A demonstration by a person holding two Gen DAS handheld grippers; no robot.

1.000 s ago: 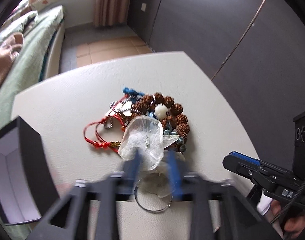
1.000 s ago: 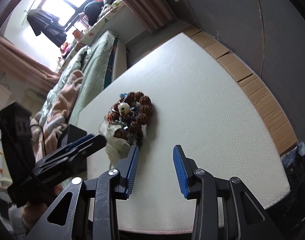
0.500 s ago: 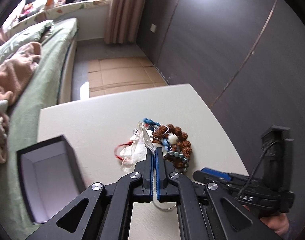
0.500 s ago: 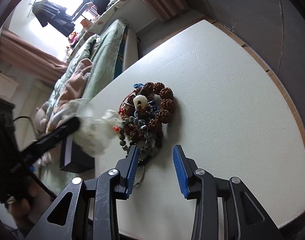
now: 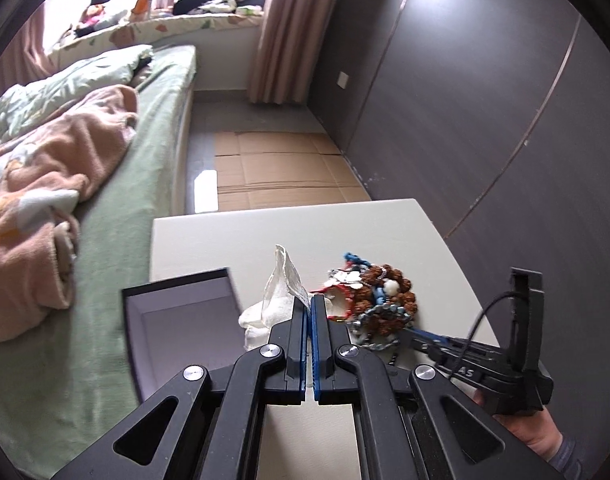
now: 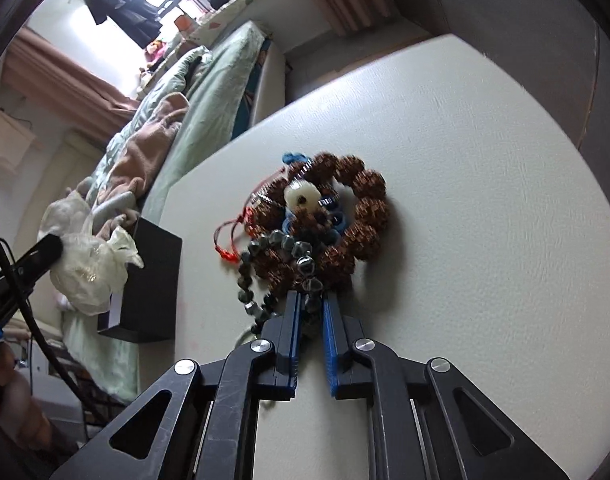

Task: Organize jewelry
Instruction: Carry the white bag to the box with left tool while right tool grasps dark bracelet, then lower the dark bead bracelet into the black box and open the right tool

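My left gripper (image 5: pixel 309 300) is shut on a clear plastic bag (image 5: pixel 279 298) and holds it in the air beside the open black box (image 5: pixel 181 332). The bag also shows in the right wrist view (image 6: pixel 91 268), hanging in front of the box (image 6: pixel 149 280). A jewelry pile lies on the white table (image 6: pixel 485 240): a brown bead bracelet (image 6: pixel 345 208) with a white bead, a blue cord, a red string (image 6: pixel 229 240) and a grey faceted bead strand (image 6: pixel 281 264). My right gripper (image 6: pixel 311 300) is closed narrowly on the grey bead strand at the pile's near edge.
The box stands at the table's left edge next to a bed (image 5: pixel 105 208) with green sheets and a pink blanket. A dark wardrobe wall (image 5: pixel 485 100) rises behind the table. Cardboard (image 5: pixel 281 176) covers the floor beyond the far edge.
My left gripper has shut on the plastic bag and lifted it off the pile toward the box. My right gripper has moved in to the pile and closed on the grey beads.
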